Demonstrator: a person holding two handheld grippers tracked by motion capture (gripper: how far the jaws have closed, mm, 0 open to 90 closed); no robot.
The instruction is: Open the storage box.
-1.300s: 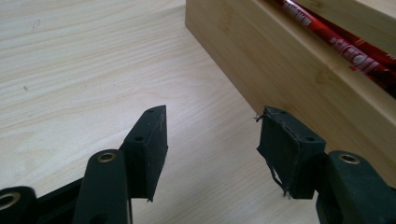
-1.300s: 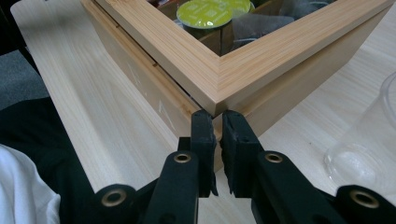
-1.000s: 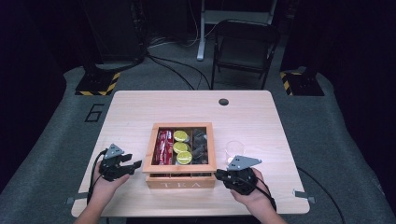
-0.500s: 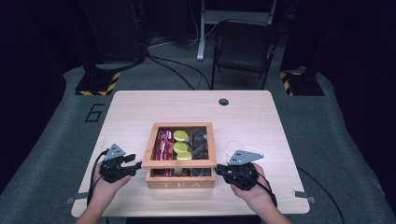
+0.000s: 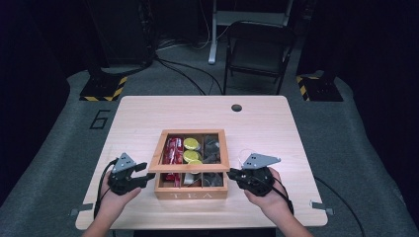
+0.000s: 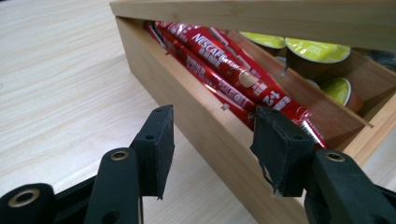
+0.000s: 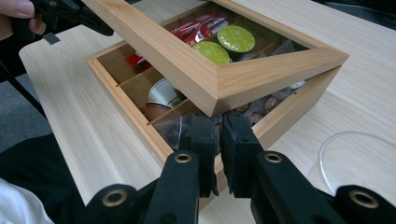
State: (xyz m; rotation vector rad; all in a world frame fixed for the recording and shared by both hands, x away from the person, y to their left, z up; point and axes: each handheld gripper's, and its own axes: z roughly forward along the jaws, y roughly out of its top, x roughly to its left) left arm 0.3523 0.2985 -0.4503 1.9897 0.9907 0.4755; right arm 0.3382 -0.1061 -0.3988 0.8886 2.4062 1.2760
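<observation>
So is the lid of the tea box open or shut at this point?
Partly open. The lid is tilted up off the tea box, leaving a gap at the front through which a pod shows.

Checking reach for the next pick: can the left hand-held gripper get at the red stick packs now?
Probably not yet: the left hand-held gripper is open beside the box wall, and the half-raised lid overhangs the red stick packs.

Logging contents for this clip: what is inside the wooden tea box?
Inside the tea box: red Nescafe sticks, green-lidded capsules, a white-topped capsule and dark packets. The raised lid frame covers part of the compartments, so any further contents are hidden.
</observation>
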